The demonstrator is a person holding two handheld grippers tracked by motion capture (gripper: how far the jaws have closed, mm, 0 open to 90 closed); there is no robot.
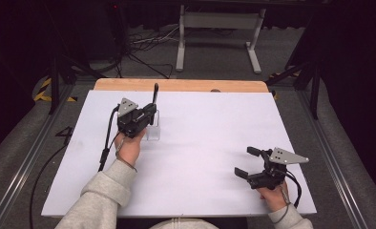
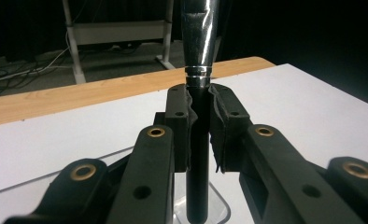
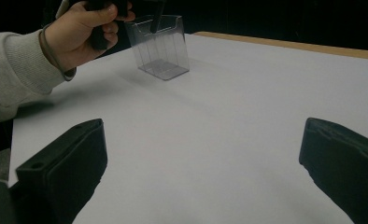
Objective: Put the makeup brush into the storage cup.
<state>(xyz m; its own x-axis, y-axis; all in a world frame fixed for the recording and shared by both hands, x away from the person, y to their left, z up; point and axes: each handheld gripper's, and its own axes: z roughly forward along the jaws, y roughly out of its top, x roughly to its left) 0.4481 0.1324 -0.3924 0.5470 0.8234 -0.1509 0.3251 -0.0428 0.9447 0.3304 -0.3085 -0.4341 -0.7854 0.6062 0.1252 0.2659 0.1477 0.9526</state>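
My left gripper (image 1: 151,110) is shut on the black handle of a brush (image 2: 199,140) with a shiny silver ferrule, held upright. In the high view the brush (image 1: 155,93) stands up above the jaws at the table's back left. Its lower end reaches into a clear plastic container (image 1: 153,128) right under the gripper; the container's rim (image 2: 218,200) shows below the jaws. From the right gripper view the container (image 3: 162,49) stands upright beside the left hand (image 3: 77,32). My right gripper (image 1: 245,162) is open and holds nothing above the white surface at the front right, its jaws wide apart (image 3: 201,163).
A white sheet (image 1: 200,143) covers the table, with a wooden strip (image 1: 176,85) bare along the far edge. Beyond it, a metal stand (image 1: 219,28) and cables lie on the dark floor. The left gripper's cable (image 1: 105,143) trails over the sheet's left part.
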